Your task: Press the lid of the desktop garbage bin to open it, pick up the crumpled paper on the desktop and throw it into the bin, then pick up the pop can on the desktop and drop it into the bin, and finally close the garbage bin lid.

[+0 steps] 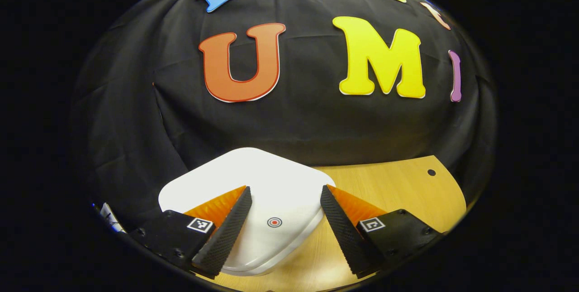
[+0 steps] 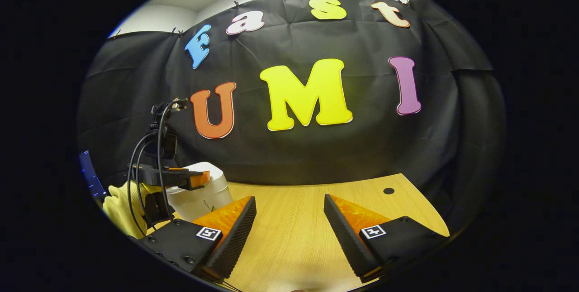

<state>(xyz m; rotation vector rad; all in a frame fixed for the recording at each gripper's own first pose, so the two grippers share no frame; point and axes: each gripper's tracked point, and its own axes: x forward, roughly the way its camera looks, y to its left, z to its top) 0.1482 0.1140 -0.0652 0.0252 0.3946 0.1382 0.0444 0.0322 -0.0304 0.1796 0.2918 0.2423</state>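
Observation:
A white desktop bin [image 1: 253,192] with its flat lid down sits at the table's back left, a small round mark [image 1: 274,222] near the lid's front edge. My left gripper [image 1: 286,197] hovers open just above the lid, its fingers straddling that mark. In the right gripper view the same bin [image 2: 206,192] stands at the left, with the left gripper [image 2: 194,179] over its top, held by a hand in a yellow glove [image 2: 120,210]. My right gripper [image 2: 289,206] is open over bare wooden table, nothing between its fingers.
The wooden table [image 2: 298,219] ends at the black cloth wall behind, with a small dark hole [image 2: 388,190] near its back right corner. Black cables [image 2: 135,165] loop from the left gripper.

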